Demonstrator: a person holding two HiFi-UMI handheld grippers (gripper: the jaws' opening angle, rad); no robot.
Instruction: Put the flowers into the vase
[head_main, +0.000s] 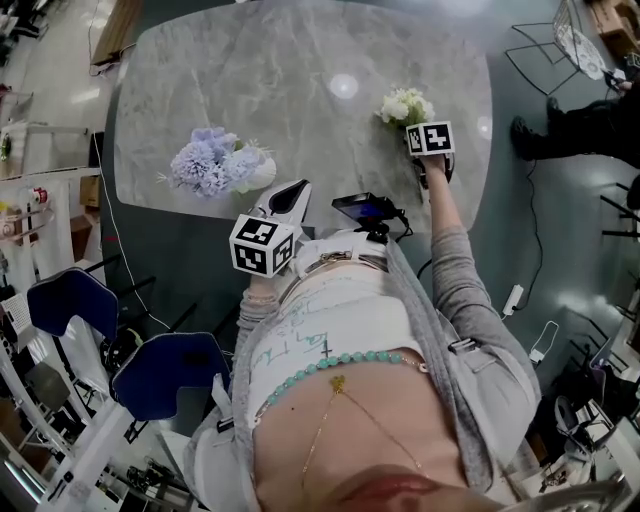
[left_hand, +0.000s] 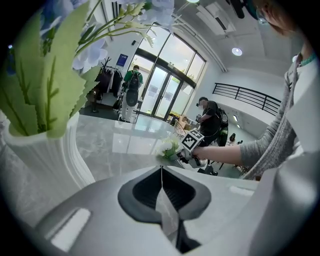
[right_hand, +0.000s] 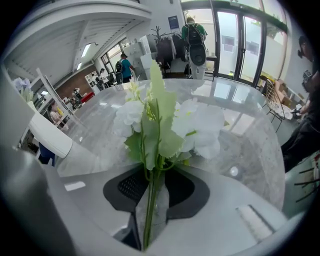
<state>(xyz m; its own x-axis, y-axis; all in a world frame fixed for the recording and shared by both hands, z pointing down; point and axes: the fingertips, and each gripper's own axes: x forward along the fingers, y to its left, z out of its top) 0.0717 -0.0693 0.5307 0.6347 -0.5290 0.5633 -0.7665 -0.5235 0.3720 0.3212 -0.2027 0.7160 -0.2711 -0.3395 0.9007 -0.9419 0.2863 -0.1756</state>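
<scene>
The right gripper (right_hand: 153, 192) had its jaws pressed together on the thin green stems (right_hand: 150, 210) of the white flowers (right_hand: 195, 125). The blooms and serrated fabric-like leaves stood up just past the dark ribbed pads. In the head view this gripper (head_main: 432, 160) held the white flowers (head_main: 405, 105) over the far right part of the table (head_main: 300, 60), with the grey knit sleeve (head_main: 455, 270) stretched straight forward.

The left gripper (left_hand: 161, 185) had its jaws closed against each other with nothing between them. It sat close to the body at the near table edge (head_main: 288, 198), its tip just beside the vase (head_main: 258, 176).

The vase (left_hand: 40, 170) was white, ribbed and curved, standing on the left side of the table, well apart from the white flowers. Lavender-blue flowers (head_main: 205, 162) with pale green leaves already crowded its mouth.

The tabletop was grey veined marble, rounded at its corners and glossy with ceiling-light reflections. A black device (head_main: 365, 207) sat at the person's chest between the two arms. A bystander's dark legs (head_main: 560, 125) stood off the right edge, and blue chairs (head_main: 70, 300) at lower left.
</scene>
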